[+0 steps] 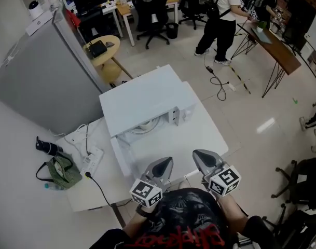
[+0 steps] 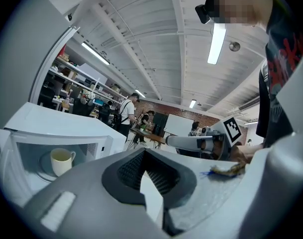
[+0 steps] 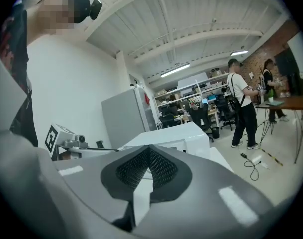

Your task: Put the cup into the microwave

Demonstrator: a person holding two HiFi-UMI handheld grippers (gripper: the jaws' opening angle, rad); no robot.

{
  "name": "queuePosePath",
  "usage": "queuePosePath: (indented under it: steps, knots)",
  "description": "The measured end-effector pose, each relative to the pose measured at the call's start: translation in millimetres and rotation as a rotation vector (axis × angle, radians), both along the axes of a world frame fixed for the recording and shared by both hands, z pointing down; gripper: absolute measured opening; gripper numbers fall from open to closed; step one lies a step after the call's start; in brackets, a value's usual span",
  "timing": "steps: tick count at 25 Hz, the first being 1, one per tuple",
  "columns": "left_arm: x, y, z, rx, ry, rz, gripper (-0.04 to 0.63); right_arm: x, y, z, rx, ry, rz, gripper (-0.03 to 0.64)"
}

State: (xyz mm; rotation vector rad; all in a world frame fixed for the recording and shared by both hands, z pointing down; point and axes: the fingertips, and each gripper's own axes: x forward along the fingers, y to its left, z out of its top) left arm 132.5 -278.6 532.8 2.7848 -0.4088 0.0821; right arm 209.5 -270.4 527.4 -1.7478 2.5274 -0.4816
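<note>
The white microwave (image 1: 145,100) stands on the white table (image 1: 199,134) with its front towards me and its door (image 1: 121,160) swung open to the left. A cream cup (image 2: 61,161) stands upright on the turntable inside the microwave (image 2: 56,133). Both grippers hover over the table's near edge, close to my body and apart from the microwave. My left gripper (image 1: 166,163) (image 2: 147,176) is shut with nothing between its pads. The right gripper (image 1: 198,155) (image 3: 147,171) is also shut and empty. In the head view the cup is hidden under the microwave's top.
A grey cabinet (image 1: 38,82) stands at the left. A power strip (image 1: 91,160) with cables lies on the table's left part; a green bag (image 1: 62,171) lies beside it. A person (image 1: 220,14) stands far back by desks and chairs. A cable (image 1: 220,82) trails on the floor.
</note>
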Motion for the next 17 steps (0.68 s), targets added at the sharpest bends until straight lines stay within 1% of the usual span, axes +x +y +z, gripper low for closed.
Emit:
queuePosePath:
  steps: [2, 4, 6, 8, 13, 17]
  knots:
    - [4, -5, -5, 0.024, 0.012, -0.003, 0.002, 7, -2, -6, 0.017, 0.028, -0.034, 0.0]
    - [8, -7, -14, 0.042, 0.017, 0.012, 0.002, 9, 1, -14, 0.011, 0.056, -0.087, 0.0]
    - [9, -3, -14, 0.04, 0.009, 0.035, 0.002, 9, 10, -14, -0.026, 0.075, -0.134, 0.0]
    - [10, 2, -10, 0.03, 0.001, 0.054, 0.002, 13, 18, -10, -0.068, 0.084, -0.158, 0.0]
    - [7, 7, -2, 0.002, -0.015, 0.076, 0.002, 25, 26, -7, -0.122, 0.116, -0.148, 0.0]
    - [6, 10, 8, -0.027, -0.023, 0.068, 0.002, 31, 28, 2, -0.146, 0.099, -0.122, 0.0]
